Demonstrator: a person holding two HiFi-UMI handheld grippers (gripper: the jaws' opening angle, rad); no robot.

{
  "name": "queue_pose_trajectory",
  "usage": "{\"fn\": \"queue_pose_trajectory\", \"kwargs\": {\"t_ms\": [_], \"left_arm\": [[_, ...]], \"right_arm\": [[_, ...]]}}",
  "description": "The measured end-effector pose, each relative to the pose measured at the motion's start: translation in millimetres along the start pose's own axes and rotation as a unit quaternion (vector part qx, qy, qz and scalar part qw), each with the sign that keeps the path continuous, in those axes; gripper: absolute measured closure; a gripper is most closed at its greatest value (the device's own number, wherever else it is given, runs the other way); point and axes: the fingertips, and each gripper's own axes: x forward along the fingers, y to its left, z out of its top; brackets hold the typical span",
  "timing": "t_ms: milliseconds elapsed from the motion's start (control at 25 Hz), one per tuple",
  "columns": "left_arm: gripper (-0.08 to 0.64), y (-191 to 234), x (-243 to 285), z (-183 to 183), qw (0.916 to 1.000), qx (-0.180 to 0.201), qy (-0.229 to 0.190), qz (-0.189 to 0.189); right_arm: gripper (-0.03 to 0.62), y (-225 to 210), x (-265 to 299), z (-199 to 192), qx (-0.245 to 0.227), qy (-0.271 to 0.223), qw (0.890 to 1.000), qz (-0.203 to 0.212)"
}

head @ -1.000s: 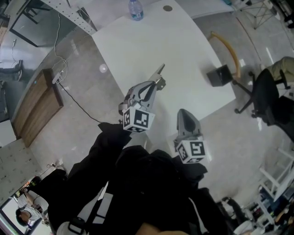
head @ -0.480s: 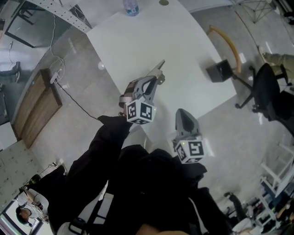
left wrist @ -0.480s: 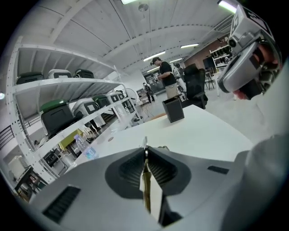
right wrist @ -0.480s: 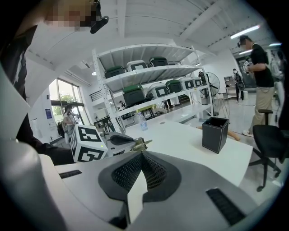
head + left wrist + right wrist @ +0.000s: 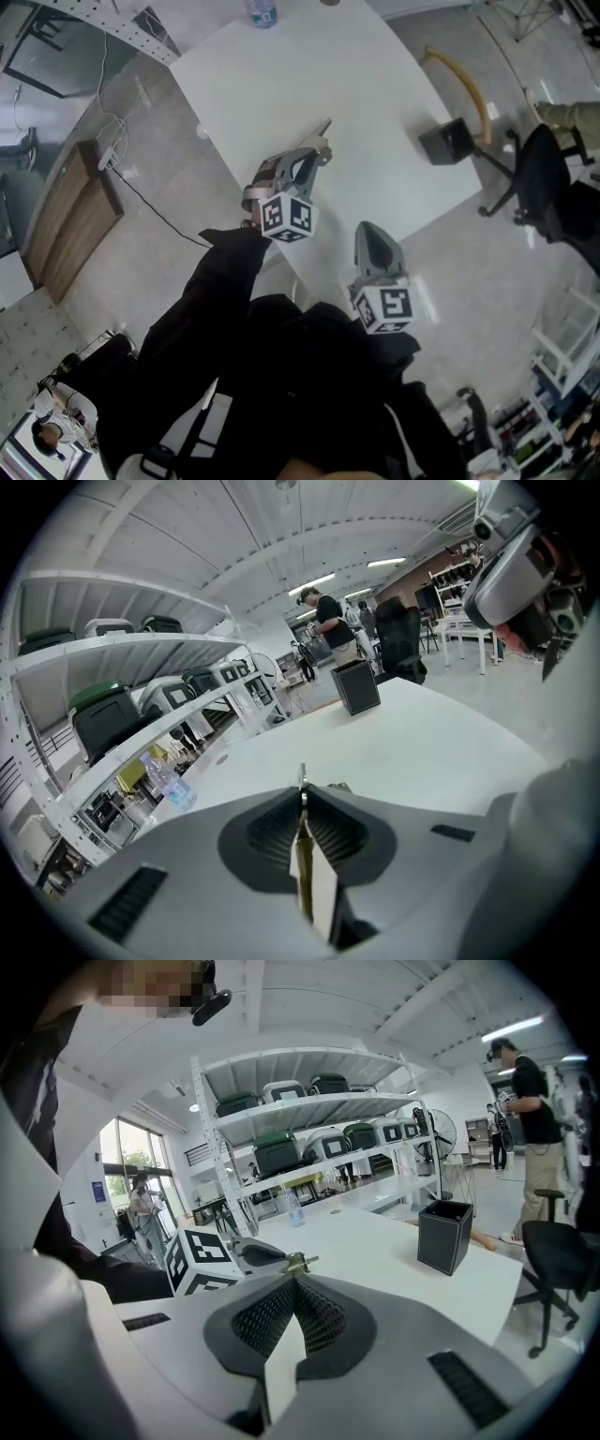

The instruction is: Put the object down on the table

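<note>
**Head view:** the left gripper (image 5: 317, 161) is over the white tabletop (image 5: 366, 84). It pinches a thin metal object (image 5: 324, 129) that sticks out past its tips, pointing away from the person. The right gripper (image 5: 371, 231) sits behind it and to its right, by the tabletop's near edge, and is not involved. The surface ahead of the left gripper is bare. A black box (image 5: 448, 147) is well off to its right, and a water bottle (image 5: 262, 12) is far ahead. I can't read the height above the surface from here.

**Left gripper view:** the left gripper (image 5: 301, 797) is clamped on the object (image 5: 301, 778), a flat sliver seen edge-on with only a short tip past the pads. The tabletop (image 5: 422, 752) spreads out ahead and below. The box (image 5: 356, 686) is ahead-right and the bottle (image 5: 170, 780) ahead-left, both well apart from the gripper.

**Right gripper view:** the right gripper (image 5: 293, 1282) has its jaws pressed together with nothing between them. The left gripper (image 5: 246, 1254) is just ahead-left, with the object's (image 5: 298, 1262) brass-coloured tip poking out. I can't tell whether the tip touches the tabletop (image 5: 375, 1246).

**How to do it well, my read:**
- Lower the left gripper and tilt it so the object's flat side is near parallel to the surface.
- Touch the tip down first, then open only slightly. The object is thin and light, so it will likely cling to a pad, or skitter if dropped from height.
- Back out straight along the jaw axis.
- Leave the right gripper parked.
</note>
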Motion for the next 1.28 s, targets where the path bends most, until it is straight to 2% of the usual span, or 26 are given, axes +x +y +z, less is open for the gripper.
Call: {"fn": "queue_pose_trajectory", "kwargs": {"t_ms": [280,1280], "left_arm": [[0.532,-8,15,-9,0.9994,0.028,0.015,-0.009],[0.518,-36,37,-38,0.9928,0.080,0.068,-0.058]], "right_arm": [[0.590,-2,2,-4,-0.004,0.005,1.000,0.002],[0.590,-2,12,0,-0.010,0.006,1.000,0.002]]}}
